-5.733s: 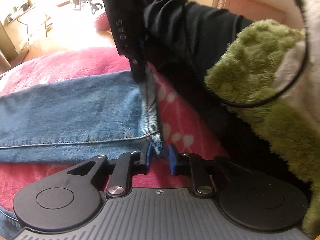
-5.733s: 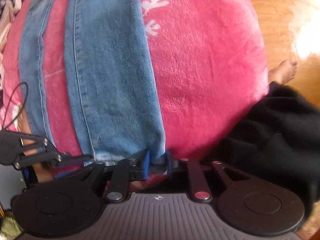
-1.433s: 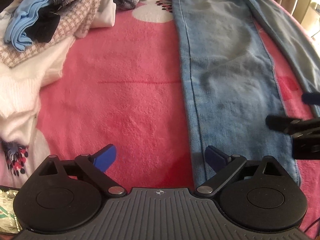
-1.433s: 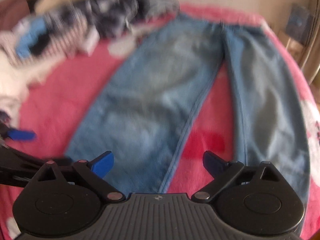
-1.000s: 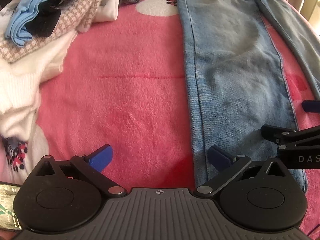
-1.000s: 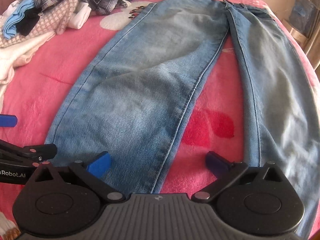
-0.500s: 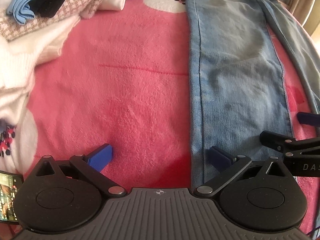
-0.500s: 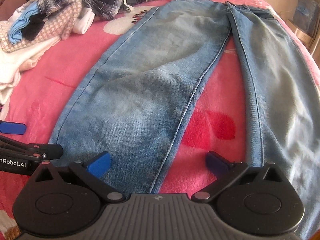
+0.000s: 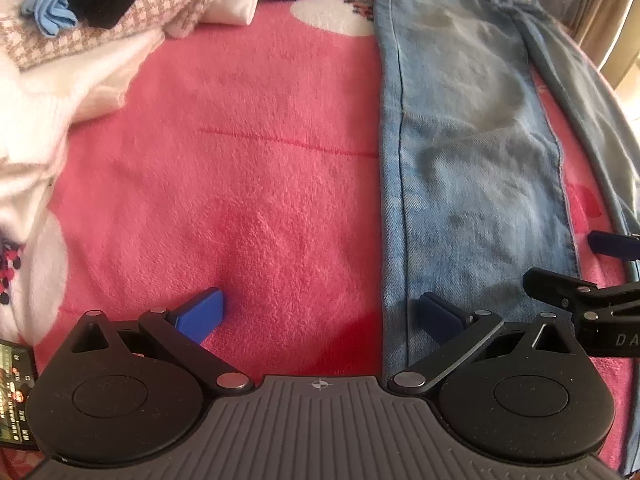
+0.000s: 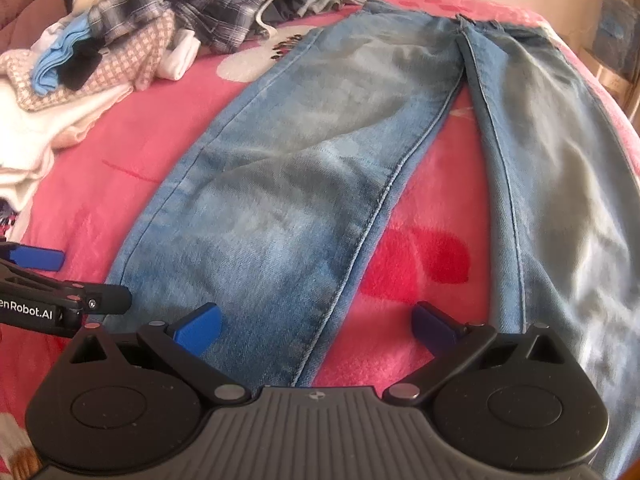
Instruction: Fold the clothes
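"enRobot.AI" on left tool [image 10: 36, 276]

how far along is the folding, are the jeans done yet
Not yet. Done: the jeans lie spread flat on the pink blanket, legs apart. In hand: nothing; the left gripper and right gripper are both open at the hem of one leg. Left: every fold of the jeans, then the pile of clothes at the far corner.
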### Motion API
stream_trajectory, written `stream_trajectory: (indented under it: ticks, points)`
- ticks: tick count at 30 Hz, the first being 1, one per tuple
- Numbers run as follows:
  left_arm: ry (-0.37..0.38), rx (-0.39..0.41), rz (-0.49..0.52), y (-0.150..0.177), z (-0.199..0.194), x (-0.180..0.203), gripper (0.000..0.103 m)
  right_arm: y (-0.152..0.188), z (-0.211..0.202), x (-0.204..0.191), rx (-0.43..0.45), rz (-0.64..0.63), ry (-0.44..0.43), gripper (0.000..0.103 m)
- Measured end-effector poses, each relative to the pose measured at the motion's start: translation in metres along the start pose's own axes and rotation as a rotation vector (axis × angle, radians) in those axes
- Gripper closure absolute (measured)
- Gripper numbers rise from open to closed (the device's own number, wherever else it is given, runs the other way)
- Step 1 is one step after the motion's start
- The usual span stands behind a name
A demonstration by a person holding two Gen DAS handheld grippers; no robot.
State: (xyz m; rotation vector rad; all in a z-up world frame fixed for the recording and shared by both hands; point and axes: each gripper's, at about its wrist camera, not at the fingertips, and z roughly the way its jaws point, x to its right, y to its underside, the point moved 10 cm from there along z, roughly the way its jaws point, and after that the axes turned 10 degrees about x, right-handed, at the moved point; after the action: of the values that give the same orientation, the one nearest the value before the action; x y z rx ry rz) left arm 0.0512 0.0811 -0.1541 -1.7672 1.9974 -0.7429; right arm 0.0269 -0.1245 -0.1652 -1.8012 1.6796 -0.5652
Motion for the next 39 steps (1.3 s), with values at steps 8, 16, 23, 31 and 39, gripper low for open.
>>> stream_trajectory:
  ticks: [8, 16, 23, 31, 39]
  points:
    - [0.149, 0.098, -0.025, 0.003, -0.027, 0.003, 0.001, -0.031, -0.020, 0.010, 0.077, 0.048, 0.005, 0.000]
    - [0.229, 0.053, 0.036, 0.015, -0.027, 0.032, 0.029, -0.086, -0.011, -0.002, 0.132, 0.060, -0.064, 0.003]
    - [0.218, 0.060, 0.031, 0.021, -0.032, 0.030, 0.063, -0.125, 0.028, -0.032, 0.101, 0.024, -0.097, 0.020]
    - [0.254, 0.055, 0.033, 0.017, -0.024, 0.034, 0.073, -0.165, 0.095, -0.041, 0.053, 0.015, -0.050, 0.034]
    - [0.288, 0.077, -0.064, -0.014, -0.001, 0.028, 0.073, -0.216, 0.152, -0.036, 0.048, -0.006, 0.020, 0.034]
